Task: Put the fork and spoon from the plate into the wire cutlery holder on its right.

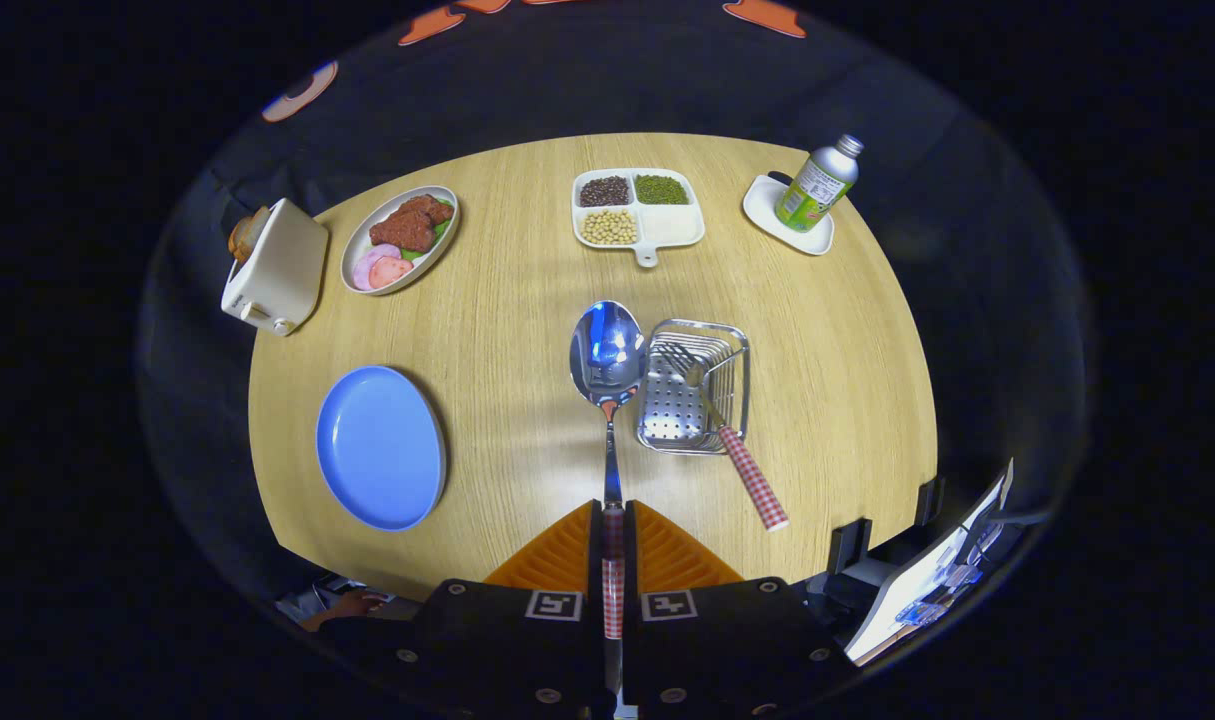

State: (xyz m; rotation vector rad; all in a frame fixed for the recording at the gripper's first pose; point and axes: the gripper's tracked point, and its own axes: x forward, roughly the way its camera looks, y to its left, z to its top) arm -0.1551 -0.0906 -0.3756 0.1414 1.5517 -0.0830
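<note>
Pinching the spoon (608, 362) by its handle, the tool (613, 520) hides the handle's end; fork (712, 410) lies in the holder (694, 400).

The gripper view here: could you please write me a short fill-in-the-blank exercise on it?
1. The gripper is shut on the handle of the ____.
2. The fork lies in the wire ____, handle sticking out.
3. The blue plate now holds ____.

Missing words: spoon; cutlery holder; nothing.
</note>
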